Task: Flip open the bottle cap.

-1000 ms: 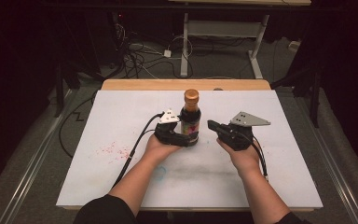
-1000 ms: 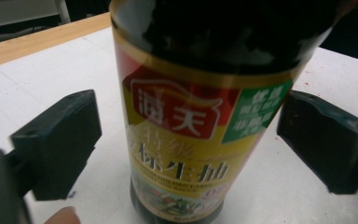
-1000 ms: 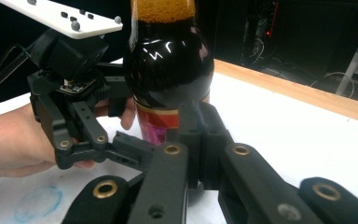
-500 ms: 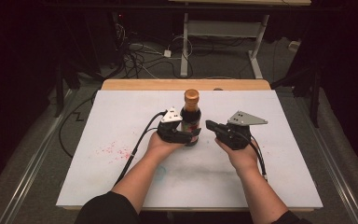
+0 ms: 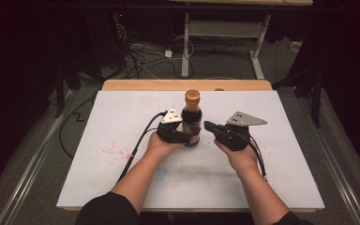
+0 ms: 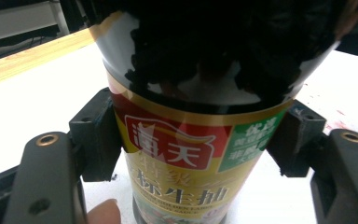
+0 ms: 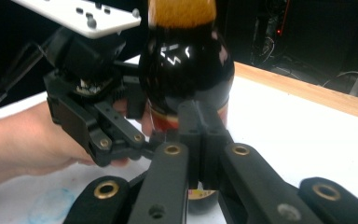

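A dark soy sauce bottle (image 5: 191, 123) with an orange cap and a red, gold and green label stands upright on the white table top (image 5: 122, 122). My left gripper (image 5: 190, 137) has just been closing on its lower body. In the left gripper view both pads (image 6: 95, 135) press on the label of the bottle (image 6: 182, 154). My right gripper (image 5: 208, 125) is shut and holds nothing, its tip just right of the bottle. In the right gripper view its closed jaws (image 7: 200, 135) point at the bottle (image 7: 186, 65), with the left gripper (image 7: 135, 126) clamped on from the other side.
The table top has a wooden strip (image 5: 145, 85) along its far edge. Red specks (image 5: 115, 151) and a faint blue mark (image 5: 161, 172) stain the white surface. Cables (image 5: 140, 54) and a desk frame (image 5: 225, 37) lie on the floor beyond the table.
The left gripper's jaws have closed in on the bottle's lower body and now grip it. The right gripper and the bottle have stayed where they were.
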A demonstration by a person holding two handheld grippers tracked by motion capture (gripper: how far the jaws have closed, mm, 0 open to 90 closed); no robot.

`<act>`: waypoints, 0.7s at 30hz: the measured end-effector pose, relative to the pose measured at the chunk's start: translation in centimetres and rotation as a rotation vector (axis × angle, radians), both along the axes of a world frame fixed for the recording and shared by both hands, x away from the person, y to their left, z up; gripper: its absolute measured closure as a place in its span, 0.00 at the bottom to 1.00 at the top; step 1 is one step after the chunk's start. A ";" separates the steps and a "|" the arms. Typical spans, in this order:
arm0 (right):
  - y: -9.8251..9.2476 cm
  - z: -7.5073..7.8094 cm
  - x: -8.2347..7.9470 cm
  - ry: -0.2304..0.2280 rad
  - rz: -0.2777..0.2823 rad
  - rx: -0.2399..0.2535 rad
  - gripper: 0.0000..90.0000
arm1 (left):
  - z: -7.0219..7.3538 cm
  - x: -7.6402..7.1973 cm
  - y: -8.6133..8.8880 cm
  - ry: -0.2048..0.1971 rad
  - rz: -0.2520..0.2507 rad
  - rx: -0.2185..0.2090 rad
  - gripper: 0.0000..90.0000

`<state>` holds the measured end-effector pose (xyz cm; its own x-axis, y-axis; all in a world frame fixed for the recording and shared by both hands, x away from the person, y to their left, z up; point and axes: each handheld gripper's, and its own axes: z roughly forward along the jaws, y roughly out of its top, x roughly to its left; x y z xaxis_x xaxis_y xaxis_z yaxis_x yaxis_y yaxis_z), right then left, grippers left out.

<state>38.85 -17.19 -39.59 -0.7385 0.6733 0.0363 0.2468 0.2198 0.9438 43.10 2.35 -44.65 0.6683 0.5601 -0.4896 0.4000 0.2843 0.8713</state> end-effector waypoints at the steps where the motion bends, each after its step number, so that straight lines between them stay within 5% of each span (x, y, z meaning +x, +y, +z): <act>1: 0.0 0.2 0.0 0.002 -0.003 0.001 1.00 | -0.3 0.3 1.5 -0.051 -0.073 0.215 0.31; 2: 0.1 0.5 -0.1 -0.005 -0.004 0.002 1.00 | -0.3 0.3 1.7 -0.058 -0.082 0.241 0.31; 3: 0.1 0.7 -0.2 -0.010 -0.001 0.001 1.00 | -0.1 0.0 0.4 -0.021 -0.033 0.060 0.31; 4: 0.1 1.0 -0.3 -0.021 0.010 0.000 1.00 | 0.0 0.0 0.0 -0.003 0.002 0.003 0.31; 5: 0.2 1.3 -0.3 -0.028 0.019 -0.003 1.00 | -0.3 0.2 1.5 -0.053 -0.072 0.218 0.31; 6: 0.3 1.5 -0.4 -0.031 0.023 -0.004 1.00 | -0.3 0.3 1.7 -0.057 -0.080 0.238 0.31; 7: 0.4 1.8 -0.4 -0.030 0.029 -0.006 1.00 | -0.1 0.0 0.4 -0.022 -0.034 0.062 0.31; 8: 0.5 2.0 -0.4 -0.028 0.028 -0.007 1.00 | -0.3 0.2 1.5 -0.053 -0.072 0.219 0.31; 14: 0.6 3.8 -0.5 -0.038 0.026 0.004 1.00 | -0.2 0.2 1.6 -0.060 -0.076 0.243 0.31; 15: 0.5 4.0 -0.4 -0.040 0.024 0.003 1.00 | 0.0 -0.2 0.0 -0.008 0.005 0.012 0.31; 16: 0.6 4.2 -0.3 -0.039 0.024 0.004 1.00 | 0.0 -0.2 0.0 -0.008 0.005 0.011 0.31; 17: 0.6 4.4 -0.3 -0.041 0.023 0.001 1.00 | -0.3 0.1 1.3 -0.052 -0.059 0.206 0.31; 19: 0.8 4.8 -0.3 -0.040 0.021 -0.002 1.00 | -0.3 0.2 1.6 -0.062 -0.073 0.240 0.31; 20: 0.8 5.0 -0.2 -0.047 0.019 -0.006 1.00 | 0.0 -0.1 -0.1 -0.008 0.008 0.003 0.31; 21: 0.8 5.2 -0.2 -0.047 0.021 -0.007 1.00 | -0.3 0.1 1.3 -0.052 -0.056 0.197 0.31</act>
